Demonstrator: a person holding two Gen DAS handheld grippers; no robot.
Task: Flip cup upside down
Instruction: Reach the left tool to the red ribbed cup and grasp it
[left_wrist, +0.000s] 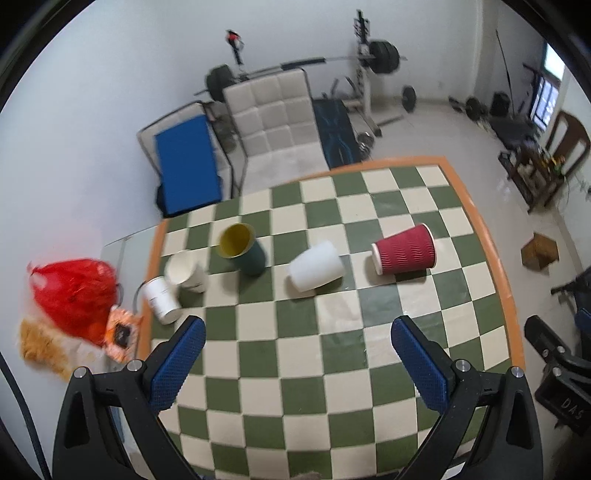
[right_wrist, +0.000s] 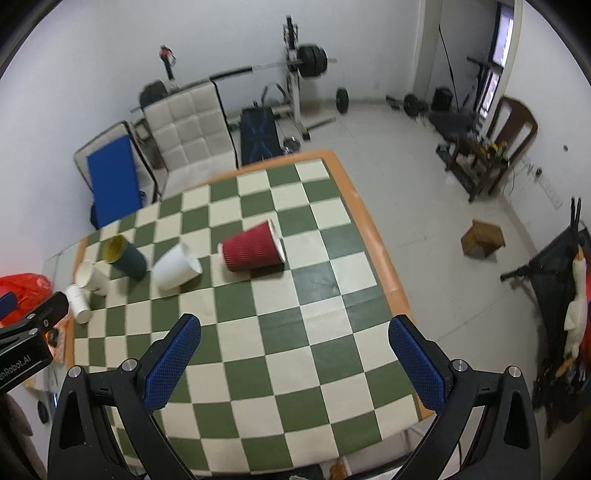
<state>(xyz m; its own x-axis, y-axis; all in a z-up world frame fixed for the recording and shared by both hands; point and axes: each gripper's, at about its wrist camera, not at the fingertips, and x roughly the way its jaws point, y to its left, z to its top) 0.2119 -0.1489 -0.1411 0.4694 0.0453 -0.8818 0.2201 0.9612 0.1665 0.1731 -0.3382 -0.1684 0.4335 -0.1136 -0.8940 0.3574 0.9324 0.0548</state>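
Both tools hover with jaws spread wide, nothing held: left gripper (left_wrist: 297, 334), right gripper (right_wrist: 294, 330). Red ribbed paper cup (right_wrist: 253, 252) lies on its side at twelve o'clock ahead of the right gripper, white cup (right_wrist: 176, 271) beside it at eleven. Risk: a sideways squeeze could crush or roll it across the checkered table (right_wrist: 280, 369).

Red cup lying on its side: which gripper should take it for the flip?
Right, probably. The red cup lies nearly straight ahead of the open right gripper; from the left gripper, also open, it sits off to the right, beyond the white cup. Neither holds anything.
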